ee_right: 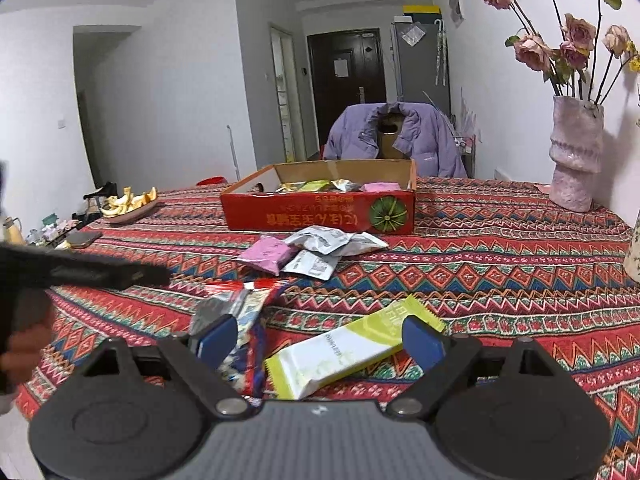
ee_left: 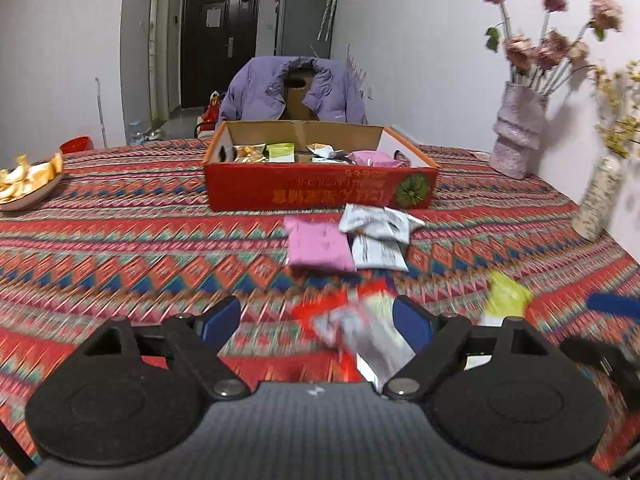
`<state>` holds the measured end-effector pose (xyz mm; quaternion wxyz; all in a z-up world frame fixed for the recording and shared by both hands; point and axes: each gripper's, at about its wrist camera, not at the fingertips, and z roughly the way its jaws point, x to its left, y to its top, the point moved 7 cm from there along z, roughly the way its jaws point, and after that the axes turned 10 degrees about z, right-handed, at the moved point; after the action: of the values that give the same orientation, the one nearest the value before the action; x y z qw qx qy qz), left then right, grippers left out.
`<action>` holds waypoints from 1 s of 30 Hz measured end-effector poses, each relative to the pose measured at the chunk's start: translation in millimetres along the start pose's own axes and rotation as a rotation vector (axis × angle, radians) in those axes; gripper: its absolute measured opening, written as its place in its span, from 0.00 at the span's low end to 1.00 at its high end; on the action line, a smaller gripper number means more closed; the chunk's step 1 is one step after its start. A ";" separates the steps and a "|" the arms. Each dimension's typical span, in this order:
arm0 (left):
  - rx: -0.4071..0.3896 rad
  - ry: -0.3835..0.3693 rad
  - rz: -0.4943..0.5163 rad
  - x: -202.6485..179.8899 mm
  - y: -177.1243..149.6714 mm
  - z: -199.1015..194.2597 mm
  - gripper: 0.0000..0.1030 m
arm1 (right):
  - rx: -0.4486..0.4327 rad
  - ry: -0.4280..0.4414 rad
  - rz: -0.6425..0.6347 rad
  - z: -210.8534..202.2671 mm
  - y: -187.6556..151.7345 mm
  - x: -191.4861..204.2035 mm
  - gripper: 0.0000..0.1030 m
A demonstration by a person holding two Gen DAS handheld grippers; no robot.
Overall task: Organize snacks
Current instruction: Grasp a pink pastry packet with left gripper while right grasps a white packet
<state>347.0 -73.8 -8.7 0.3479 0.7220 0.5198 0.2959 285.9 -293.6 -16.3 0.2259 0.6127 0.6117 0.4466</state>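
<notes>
**Both tongs apart over loose snack packs**

Left gripper [ee_left: 316, 322]: jaws wide apart, low over patterned tablecloth [ee_left: 120, 240]. Blurred red-and-silver pack [ee_left: 352, 328] betw. the blue pads, nearer the right pad; pads not pressing on it, as far as the blur lets one tell.

Right gripper [ee_right: 320, 340]: jaws also apart. Yellow-green and white pack [ee_right: 348, 350] lying flat betw. the pads, far end by the right pad; contact w/ pad unclear. Red-and-silver pack just beside the left pad in this view, partly hidden behind it.

Farther on, mid-table: pink pack [ee_left: 318, 246] touching two silver packs [ee_left: 378, 236], one silver pack overlapping the other. All three lying just near side of red cardboard box [ee_left: 320, 188].

Box open-topped, print upside down, melon picture at right end. Inside: several packs, incl. gold, green, silver, pink, along the floor of the box.

Far left: plate w/ peel pieces [ee_left: 28, 184]. Far right by wall: pink vase w/ dried roses [ee_left: 518, 128], second smaller vase [ee_left: 598, 200] nearer. Behind box: chair w/ purple jacket [ee_left: 292, 88].

Left edge of right-wrist view: other gripper's black body and part of a hand [ee_right: 24, 354].
</notes>
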 end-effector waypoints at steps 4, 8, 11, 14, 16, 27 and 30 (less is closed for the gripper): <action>0.021 0.034 0.061 -3.8 24.9 61.0 0.83 | 0.018 -0.018 0.011 19.1 11.2 -10.4 0.86; 0.068 -0.002 0.071 -5.3 38.0 114.3 0.82 | 0.037 -0.024 -0.012 45.4 27.8 -16.4 0.86; 0.112 -0.011 0.070 -3.9 40.1 143.5 0.80 | 0.058 -0.031 -0.045 72.0 43.1 -20.0 0.85; 0.142 -0.025 0.077 -0.3 34.9 159.5 0.69 | 0.079 -0.011 -0.084 104.3 59.1 -18.7 0.85; 0.168 -0.033 0.058 6.2 29.4 163.2 0.64 | 0.099 -0.008 -0.125 128.4 68.1 -16.2 0.85; 0.128 0.047 0.005 63.7 16.5 115.3 0.60 | 0.282 0.148 -0.388 257.5 74.9 26.7 0.77; 0.127 0.073 -0.041 80.0 15.2 103.5 0.60 | 0.267 0.132 -0.428 267.9 72.8 35.2 0.60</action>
<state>459.7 -20.7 -51.5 0.2881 0.7207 0.5644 0.2811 541.2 -198.8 -80.6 0.1919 0.4633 0.7942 0.3432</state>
